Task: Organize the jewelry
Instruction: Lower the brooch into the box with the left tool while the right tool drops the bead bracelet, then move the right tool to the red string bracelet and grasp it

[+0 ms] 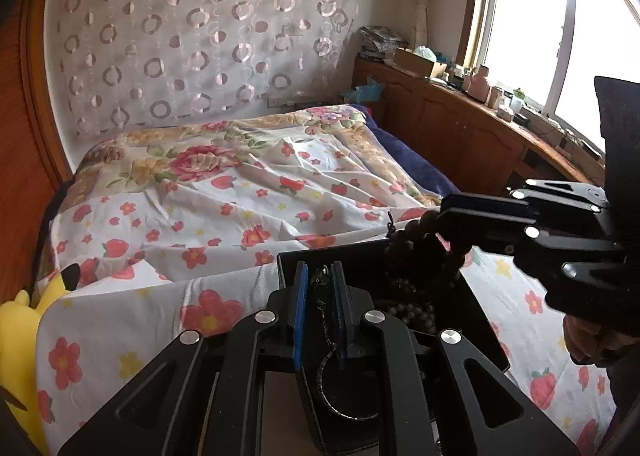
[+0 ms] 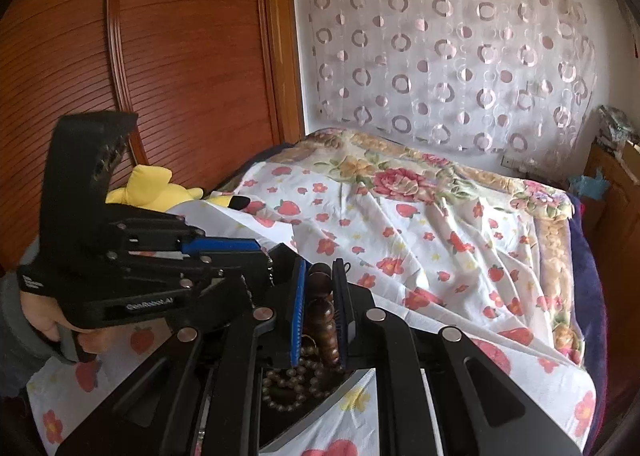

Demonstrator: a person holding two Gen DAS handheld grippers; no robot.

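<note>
A: Evidently, which step was in hand?
B: Loading the box (image 1: pixel 476 308). Right gripper (image 2: pixel 320 276) clamped the wooden beads (image 2: pixel 322 312); left gripper (image 1: pixel 320 276) pinched a chain (image 1: pixel 326 340) above it. Next: lower, then release.

The bead strand (image 2: pixel 322 320) looks like dark polished wood, smooth and glossy; the smaller beads (image 2: pixel 288 384) below it are duller brown. The chain (image 1: pixel 326 368) is fine metal with a faint sheen. The box (image 1: pixel 476 320) is matt black. Each claw, left (image 1: pixel 321 312) and right (image 2: pixel 322 308), is matt black plastic with blue ribbed pads (image 1: pixel 301 320) and shiny metal pins. The bedsheet (image 1: pixel 240 191) is thin creased printed cloth. The wardrobe (image 2: pixel 180 55) is glossy ribbed wood. The toy (image 2: pixel 156 191) is yellow plush.
</note>
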